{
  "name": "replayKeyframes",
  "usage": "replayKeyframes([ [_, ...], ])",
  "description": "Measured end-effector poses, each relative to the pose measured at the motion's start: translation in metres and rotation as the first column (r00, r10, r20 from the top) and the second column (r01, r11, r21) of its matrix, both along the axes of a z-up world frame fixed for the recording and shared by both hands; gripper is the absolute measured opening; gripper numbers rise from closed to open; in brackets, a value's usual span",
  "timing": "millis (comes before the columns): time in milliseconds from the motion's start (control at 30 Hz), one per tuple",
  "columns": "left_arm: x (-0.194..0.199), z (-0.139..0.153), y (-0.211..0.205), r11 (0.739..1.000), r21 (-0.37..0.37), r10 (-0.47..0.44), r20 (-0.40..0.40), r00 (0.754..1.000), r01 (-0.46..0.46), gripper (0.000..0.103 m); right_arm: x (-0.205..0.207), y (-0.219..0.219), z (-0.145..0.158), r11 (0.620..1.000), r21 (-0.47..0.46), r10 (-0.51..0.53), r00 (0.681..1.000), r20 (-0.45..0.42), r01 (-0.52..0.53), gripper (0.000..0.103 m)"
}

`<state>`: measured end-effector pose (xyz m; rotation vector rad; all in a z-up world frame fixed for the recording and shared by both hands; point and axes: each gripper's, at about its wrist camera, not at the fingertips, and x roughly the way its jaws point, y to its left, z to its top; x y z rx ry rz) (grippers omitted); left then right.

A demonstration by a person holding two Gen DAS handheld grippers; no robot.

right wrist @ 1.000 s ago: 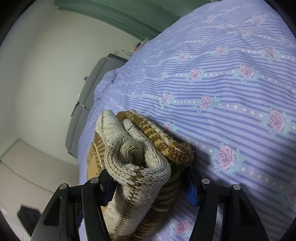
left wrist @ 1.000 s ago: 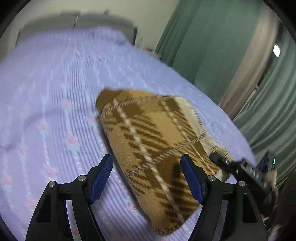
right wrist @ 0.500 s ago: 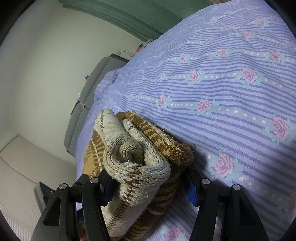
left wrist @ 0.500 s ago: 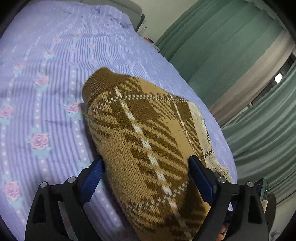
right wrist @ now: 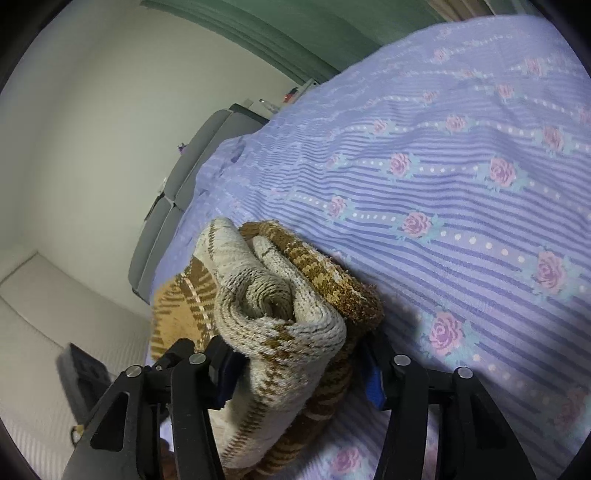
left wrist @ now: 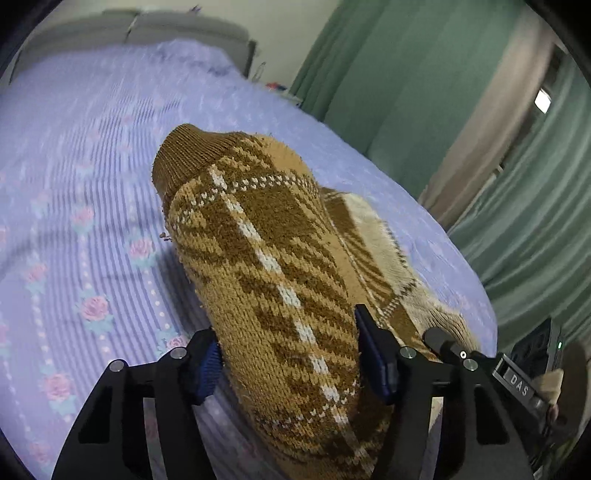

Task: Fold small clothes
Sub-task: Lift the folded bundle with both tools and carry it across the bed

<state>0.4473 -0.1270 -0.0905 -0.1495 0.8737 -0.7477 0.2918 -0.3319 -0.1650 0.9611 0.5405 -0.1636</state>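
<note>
A: Item first. Brown and tan plaid knit sweater, small, folded into a thick bundle, on the bed. Ribbed brown collar end points away from the left camera, toward the headboard.

B: Right view of it?

A: Same sweater seen end-on: rolled layers, cream knit inside, brown plaid layer wrapped along the outer right. Near the bed's edge, lower part hidden behind the gripper.

B: Left gripper?

A: Left gripper is clamped across the near end of the bundle. Blue pads press into the knit on both sides, fabric bulges between and over them. Grasping the sweater.

B: Right?

A: Right gripper also pinched on the sweater, at the rolled end. Blue pad visible on the right side, left pad mostly buried under cream knit. In the left view the right gripper's black finger tip shows at lower right, touching the sweater's cream edge.

B: Is it lifted?

A: Cannot tell. The far end looks to be resting on the bedspread.

B: Surroundings, quick.

A: Bedspread is lilac striped with pink roses and white dots. Grey headboard at the far end. Green curtains right of the bed in the left view. Cream wall in the right view, and a dark box on the floor at lower left.
</note>
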Motion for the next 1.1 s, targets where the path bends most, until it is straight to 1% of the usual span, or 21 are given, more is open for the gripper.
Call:
replayKeyframes([
  [233,-0.04,0.036,0.015,0.999,0.016,-0.032,0.09,0.995,0.031,0.062,-0.036,0.015,0.03,0.998,-0.064,0.029,0.999,0.04,-0.027,0.051],
  [500,-0.096,0.074,0.058,0.999,0.042,-0.002,0.17,0.985,-0.005,0.062,-0.073,0.048,0.062,0.99,-0.107,0.098,0.993,0.069,-0.09,0.051],
  [667,-0.129,0.096,0.096,0.997,0.054,0.043,0.214,0.976,-0.056,0.062,-0.091,0.082,0.079,0.983,-0.116,0.152,0.984,0.089,-0.141,0.051],
  [800,-0.149,0.109,0.125,0.994,0.048,0.081,0.236,0.968,-0.095,0.062,-0.104,0.112,0.092,0.973,-0.137,0.201,0.974,0.106,-0.185,0.051],
  [933,-0.168,0.121,0.154,0.991,0.041,0.112,0.262,0.959,-0.127,0.062,-0.114,0.144,0.105,0.959,-0.163,0.252,0.96,0.12,-0.232,0.051],
  [1100,-0.188,0.134,0.194,0.985,0.034,0.153,0.306,0.94,-0.171,0.062,-0.125,0.187,0.117,0.932,-0.218,0.323,0.937,0.135,-0.29,0.051],
])
